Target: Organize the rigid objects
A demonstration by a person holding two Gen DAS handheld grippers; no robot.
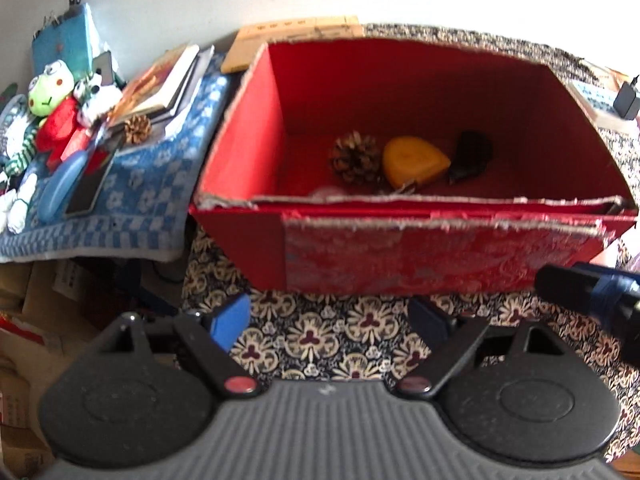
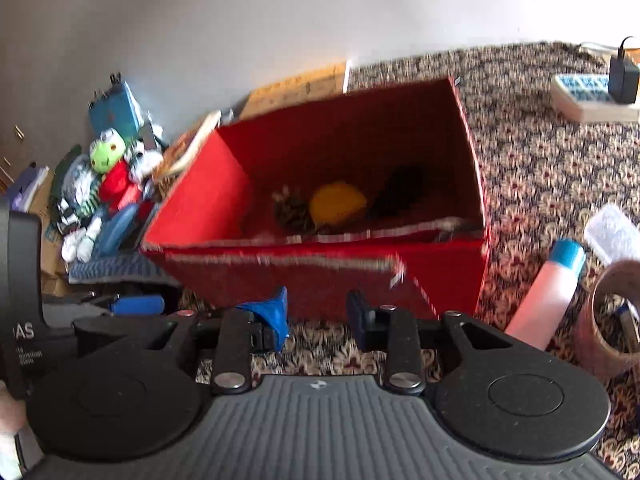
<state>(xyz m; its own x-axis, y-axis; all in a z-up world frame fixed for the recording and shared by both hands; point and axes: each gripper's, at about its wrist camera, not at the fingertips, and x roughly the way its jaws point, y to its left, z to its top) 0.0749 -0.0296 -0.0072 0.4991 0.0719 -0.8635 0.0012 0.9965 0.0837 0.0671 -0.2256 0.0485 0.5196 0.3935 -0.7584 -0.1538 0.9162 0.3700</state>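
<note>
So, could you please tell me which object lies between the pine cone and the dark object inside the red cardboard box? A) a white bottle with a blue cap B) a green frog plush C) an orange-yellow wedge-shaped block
C: the orange-yellow wedge-shaped block lies in the red cardboard box, between the brown pine cone and the dark object.

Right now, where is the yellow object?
In both views the yellow object lies on the red box's floor, between the pine cone on its left and a black object on its right.
</note>
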